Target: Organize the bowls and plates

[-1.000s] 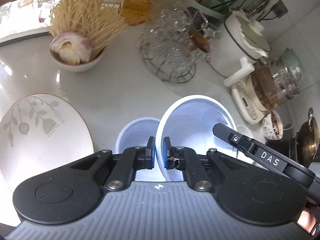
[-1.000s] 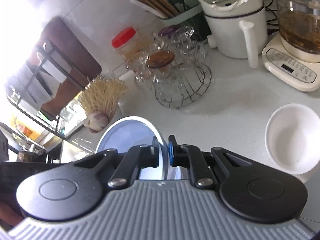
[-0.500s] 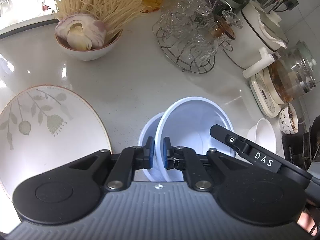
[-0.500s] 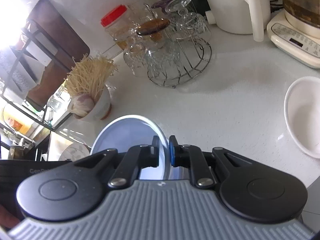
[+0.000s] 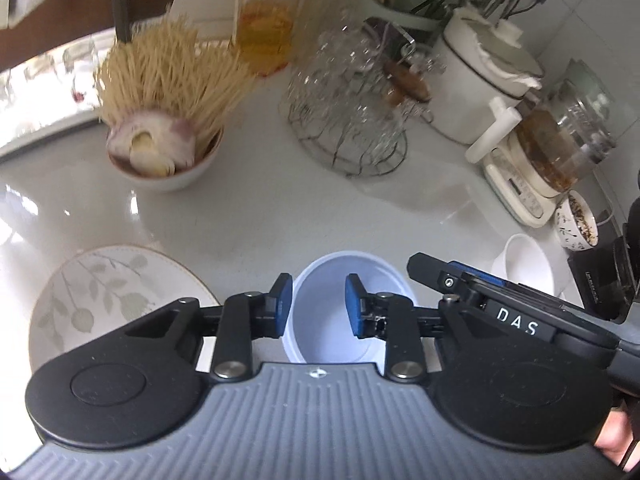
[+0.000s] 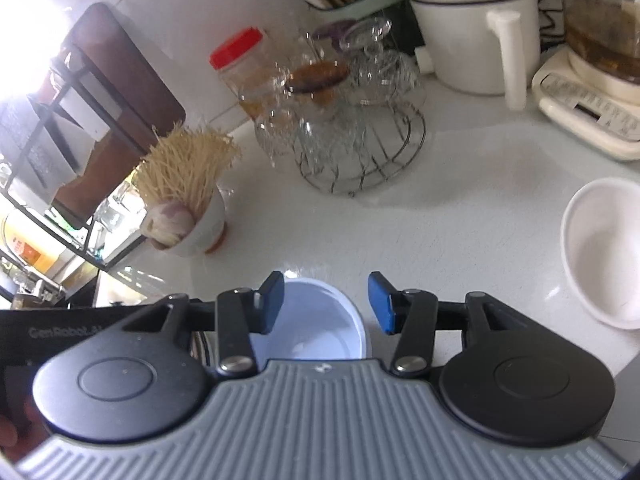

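Observation:
A pale blue bowl point(image 5: 340, 280) sits on the white counter, apparently nested in a second blue bowl; it also shows in the right wrist view point(image 6: 316, 320). My left gripper point(image 5: 318, 306) is open above it, one pad on each side of its near-left part. My right gripper point(image 6: 326, 304) is open above the same bowl. A leaf-patterned plate point(image 5: 100, 292) lies to the left. A plain white bowl point(image 6: 600, 252) lies to the right, also in the left wrist view point(image 5: 528, 264).
A bowl of noodles and garlic point(image 5: 160, 128) stands at the back left. A wire rack of glasses point(image 5: 352, 112), a red-lidded jar point(image 5: 264, 20), a white pot point(image 5: 480, 88), a kettle on its base point(image 5: 552, 152) and a small patterned cup point(image 5: 576, 220) line the back.
Both grippers were shut on the rim of the upper blue bowl; it came down into the lower bowl. Both grippers have now opened and let it go.

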`<state>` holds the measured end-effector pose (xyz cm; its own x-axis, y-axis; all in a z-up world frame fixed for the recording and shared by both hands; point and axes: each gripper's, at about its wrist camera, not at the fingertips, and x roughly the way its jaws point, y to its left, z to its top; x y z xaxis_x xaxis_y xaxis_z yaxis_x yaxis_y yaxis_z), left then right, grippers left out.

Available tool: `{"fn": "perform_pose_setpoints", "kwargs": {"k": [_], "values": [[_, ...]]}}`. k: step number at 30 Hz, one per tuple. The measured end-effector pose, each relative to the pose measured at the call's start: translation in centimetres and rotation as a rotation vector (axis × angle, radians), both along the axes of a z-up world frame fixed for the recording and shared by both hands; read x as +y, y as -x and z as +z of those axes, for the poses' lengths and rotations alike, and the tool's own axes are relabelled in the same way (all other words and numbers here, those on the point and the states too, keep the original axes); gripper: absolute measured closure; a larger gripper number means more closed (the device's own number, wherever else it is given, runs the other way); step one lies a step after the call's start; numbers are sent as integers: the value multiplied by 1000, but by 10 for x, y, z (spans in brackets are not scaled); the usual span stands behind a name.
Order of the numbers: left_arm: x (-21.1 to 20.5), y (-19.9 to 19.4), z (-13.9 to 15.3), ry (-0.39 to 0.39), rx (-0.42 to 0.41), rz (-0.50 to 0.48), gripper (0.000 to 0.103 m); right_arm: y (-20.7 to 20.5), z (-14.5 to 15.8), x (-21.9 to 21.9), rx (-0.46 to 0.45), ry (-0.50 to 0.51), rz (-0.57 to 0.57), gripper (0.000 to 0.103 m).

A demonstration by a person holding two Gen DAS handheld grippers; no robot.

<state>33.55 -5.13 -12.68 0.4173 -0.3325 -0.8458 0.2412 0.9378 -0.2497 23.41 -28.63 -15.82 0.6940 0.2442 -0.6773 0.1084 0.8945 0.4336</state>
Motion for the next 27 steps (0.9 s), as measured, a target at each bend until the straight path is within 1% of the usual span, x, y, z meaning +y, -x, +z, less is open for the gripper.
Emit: {"fn": "perform_pose_setpoints", "kwargs": {"k": [6, 12, 21, 27], "values": [[-4, 11, 30, 1, -35, -33, 70, 16, 27, -4, -22, 22, -33, 53], [-8, 26, 55, -3, -93, -73, 70, 29, 48, -4, -43, 58, -54, 53], [-12, 40, 67, 15, -143, -131, 70, 48, 63, -1, -103, 84, -100, 53], [-11, 45, 68, 31, -149, -174, 70, 64, 70, 2, -125, 122, -163, 53]]}}
